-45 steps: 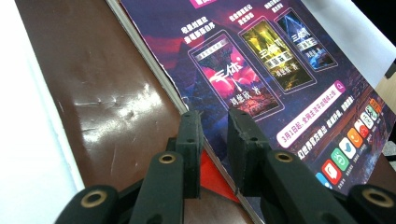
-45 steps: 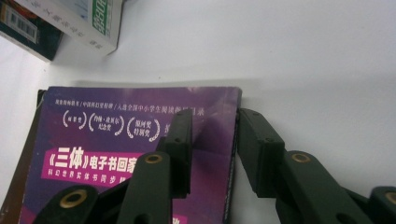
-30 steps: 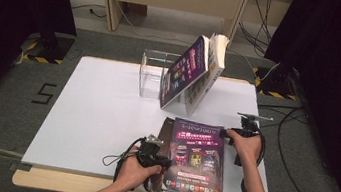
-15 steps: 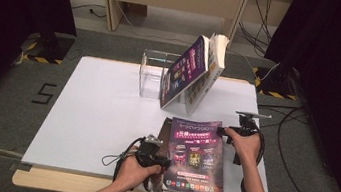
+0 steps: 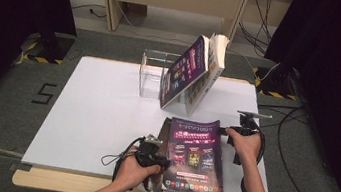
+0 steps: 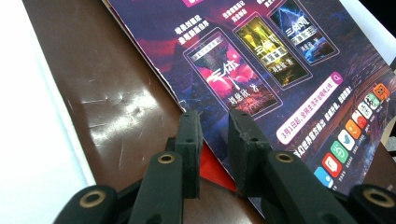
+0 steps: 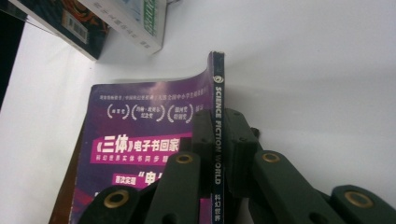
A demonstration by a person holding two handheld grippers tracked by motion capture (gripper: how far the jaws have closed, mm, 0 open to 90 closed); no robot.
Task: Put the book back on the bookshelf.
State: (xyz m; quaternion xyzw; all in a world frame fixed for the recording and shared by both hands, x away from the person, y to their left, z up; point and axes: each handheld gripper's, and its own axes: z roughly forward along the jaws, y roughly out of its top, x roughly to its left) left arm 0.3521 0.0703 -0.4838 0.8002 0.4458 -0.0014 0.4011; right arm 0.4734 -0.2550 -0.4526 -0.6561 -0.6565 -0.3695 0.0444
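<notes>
- High view: my right gripper (image 5: 232, 132) sits at the far right edge of the magazine (image 5: 194, 155), near the table's (image 5: 90, 110) front edge. My left gripper (image 5: 155, 158) is at the mag's near left edge. The mag lies on a brown book (image 5: 165, 134), its right side tipped up a bit. Two more books (image 5: 194, 71) lean in a clear stand (image 5: 154, 73) farther back, well apart.
- Left gripper view: jaws nearly together w/ a narrow gap. They straddle the mag's (image 6: 261, 70) left edge above the brown cover (image 6: 112, 93). A red sliver shows between them, but I can't tell if the pads actually press on anything.
- Right gripper view: jaws have just been closing, and they now pinch the mag's spine (image 7: 217, 135), one pad on each side. The front cover (image 7: 140, 144) curls away to the left.
- Risks, as I judge them: the grip is on a thin spine only, so lifting fast could let the pages sag and slip out. If the left is holding & I pull w/ the right, the cover may tear or crease. The brown book could drag along and go off the front edge.
</notes>
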